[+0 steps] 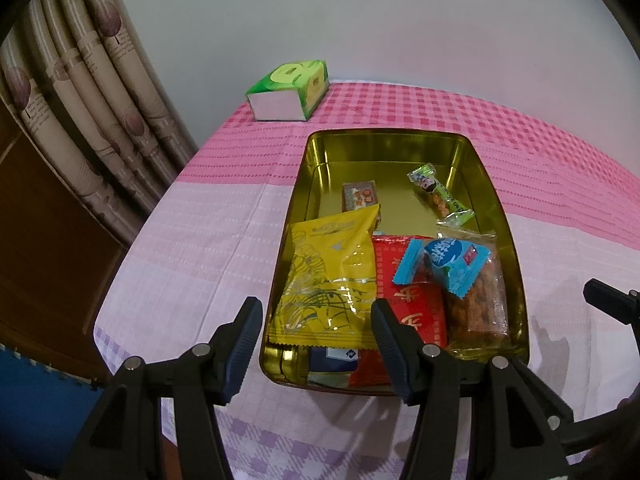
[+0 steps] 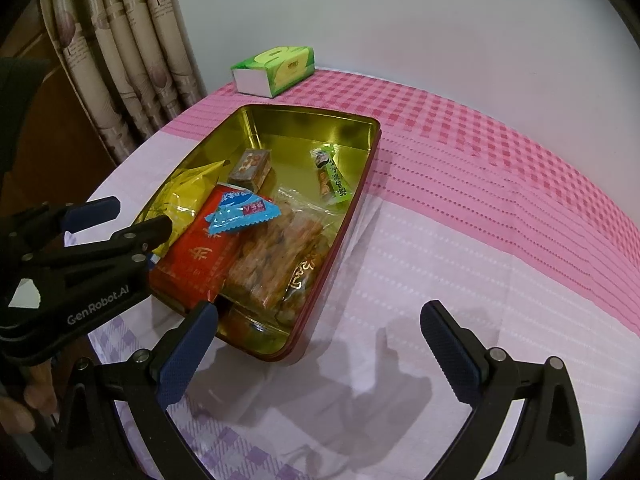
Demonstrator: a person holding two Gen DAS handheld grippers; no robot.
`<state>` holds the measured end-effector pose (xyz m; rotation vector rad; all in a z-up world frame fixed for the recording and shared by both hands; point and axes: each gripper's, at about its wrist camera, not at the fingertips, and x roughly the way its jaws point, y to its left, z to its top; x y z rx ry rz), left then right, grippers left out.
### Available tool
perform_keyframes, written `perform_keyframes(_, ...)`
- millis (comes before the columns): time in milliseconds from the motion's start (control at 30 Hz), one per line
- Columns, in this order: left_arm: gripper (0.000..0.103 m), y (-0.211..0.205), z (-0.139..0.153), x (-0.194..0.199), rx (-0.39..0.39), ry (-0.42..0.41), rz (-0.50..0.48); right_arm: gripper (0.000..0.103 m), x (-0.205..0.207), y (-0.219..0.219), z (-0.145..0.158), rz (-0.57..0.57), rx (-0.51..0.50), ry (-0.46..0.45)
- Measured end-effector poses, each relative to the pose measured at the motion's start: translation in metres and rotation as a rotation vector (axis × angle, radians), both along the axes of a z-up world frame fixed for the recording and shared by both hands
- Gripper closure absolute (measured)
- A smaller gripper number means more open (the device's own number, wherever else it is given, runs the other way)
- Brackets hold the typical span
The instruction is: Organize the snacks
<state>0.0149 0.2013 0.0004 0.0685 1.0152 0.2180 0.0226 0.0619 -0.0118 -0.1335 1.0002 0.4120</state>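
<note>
While the left wrist view hides the gold tin's [image 1: 508, 216] near corner behind the empty, parted left gripper [image 1: 316, 344], the right view shows it beside the parted right gripper [image 2: 316, 344], snacks inside, what looks like a tissue box [image 2: 276, 68] upper centre.

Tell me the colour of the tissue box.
The tissue box is green with a white end; the left wrist view shows it best.

My table wears a checked cloth [image 1: 208, 216], deep pink at the far end, pale pink then lilac toward me; directly on it sits the rectangular gold-lined metal tin [image 1: 506, 236] with dark red outer walls; a green-and-white tissue box [image 1: 290, 90] rests at the far corner, apart from it.
</note>
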Motion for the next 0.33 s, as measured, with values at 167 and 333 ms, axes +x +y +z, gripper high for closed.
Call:
perform_keyframes(167,0.045,0.0004,-0.0021,0.0001,-0.01,0.002,-0.004,0.003,0.0007,0.0002,-0.0026,-0.004,0.004,0.011)
perform_keyframes(333,0.045,-0.0002,-0.0034,0.0012,-0.002,0.008,-0.003,0.003,0.0004,-0.0004,-0.0031,-0.004,0.004,0.011)
